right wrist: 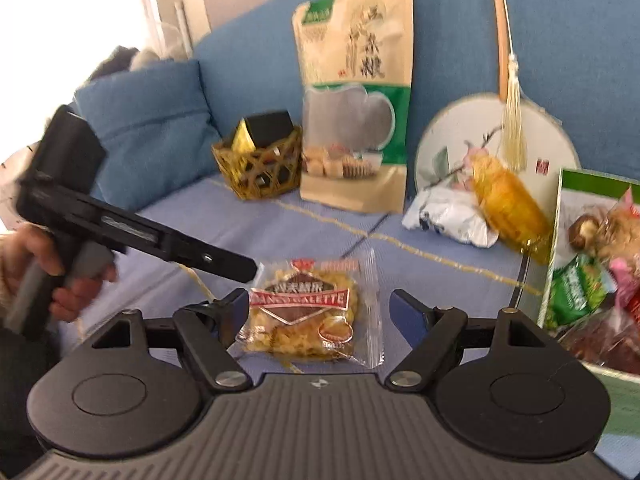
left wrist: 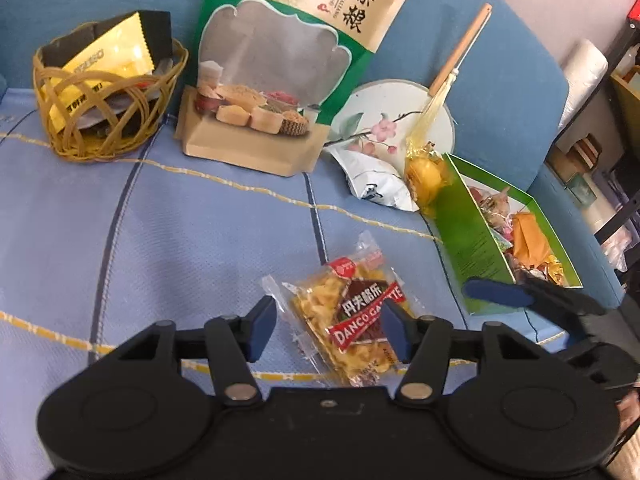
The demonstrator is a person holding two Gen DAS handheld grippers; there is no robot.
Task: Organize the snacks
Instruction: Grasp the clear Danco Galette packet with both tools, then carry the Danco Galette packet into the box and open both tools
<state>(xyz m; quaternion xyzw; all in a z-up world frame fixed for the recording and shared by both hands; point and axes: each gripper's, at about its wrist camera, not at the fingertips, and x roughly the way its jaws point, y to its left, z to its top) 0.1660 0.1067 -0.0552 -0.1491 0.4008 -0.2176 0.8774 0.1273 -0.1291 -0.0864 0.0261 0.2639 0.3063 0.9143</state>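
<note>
A clear snack packet with a red "Danco Galette" label (left wrist: 352, 312) (right wrist: 312, 316) lies flat on the blue sofa seat. My left gripper (left wrist: 328, 326) is open, its fingers on either side of the packet's near end, just above it. My right gripper (right wrist: 320, 310) is open too, its fingers wide on both sides of the same packet. The right gripper's blue fingertip (left wrist: 498, 292) shows in the left wrist view by the green box (left wrist: 464, 240). The left gripper's body (right wrist: 132, 236) shows at the left of the right wrist view.
A wicker basket (left wrist: 108, 136) (right wrist: 260, 168) holds yellow and black sachets at the back left. A tall grain bag (left wrist: 288, 60) (right wrist: 352, 92) leans on the backrest. A round fan (left wrist: 400, 120) (right wrist: 452, 136), a white packet (left wrist: 372, 184) and a yellow wrapped snack (left wrist: 424, 172) (right wrist: 508, 200) lie right. The green box (right wrist: 568, 240) holds several snacks.
</note>
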